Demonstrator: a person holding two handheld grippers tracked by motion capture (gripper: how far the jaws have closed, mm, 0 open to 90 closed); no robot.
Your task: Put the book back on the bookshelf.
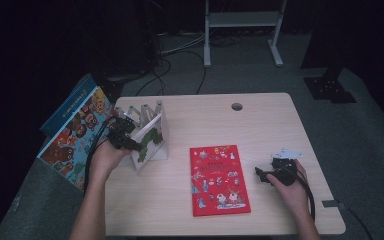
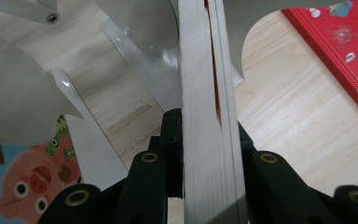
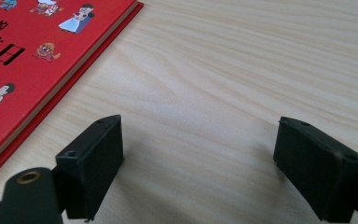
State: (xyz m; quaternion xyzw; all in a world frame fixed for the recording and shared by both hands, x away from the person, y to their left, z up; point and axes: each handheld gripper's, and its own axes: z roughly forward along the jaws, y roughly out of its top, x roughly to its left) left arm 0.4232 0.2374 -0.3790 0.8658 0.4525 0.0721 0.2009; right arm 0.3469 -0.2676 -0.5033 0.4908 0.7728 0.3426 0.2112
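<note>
1. The left hand (image 1: 105,157) reaches forward from the bottom edge at the counter's (image 1: 260,120) left side, forearm angled slightly inward, with the left tongs (image 1: 141,146) pointing right into the white rack (image 1: 147,122).
2. The left tongs are clamped on a book (image 2: 205,93); in the left gripper view both jaws press its white page edges, one on each side.
3. The book stands on edge in the rack near the counter's left rear, leaning between the dividers.
4. The right hand (image 1: 290,185) rests at the counter's right side, wrist low, with the right tongs (image 1: 258,173) pointing left toward the red book (image 1: 219,180).
5. The right tongs (image 3: 198,158) stand wide apart with bare wood between the jaws; nothing is held.
6. The red book lies flat at the counter's middle, just beside the right tongs and apart from them.
7. The held book's cover is mostly hidden by the rack and hand; its title cannot be read.
8. A large picture book (image 1: 77,135) leans off the counter's left edge, partly lost in the dark.
9. The room beyond the counter is too dim to make out well.
</note>
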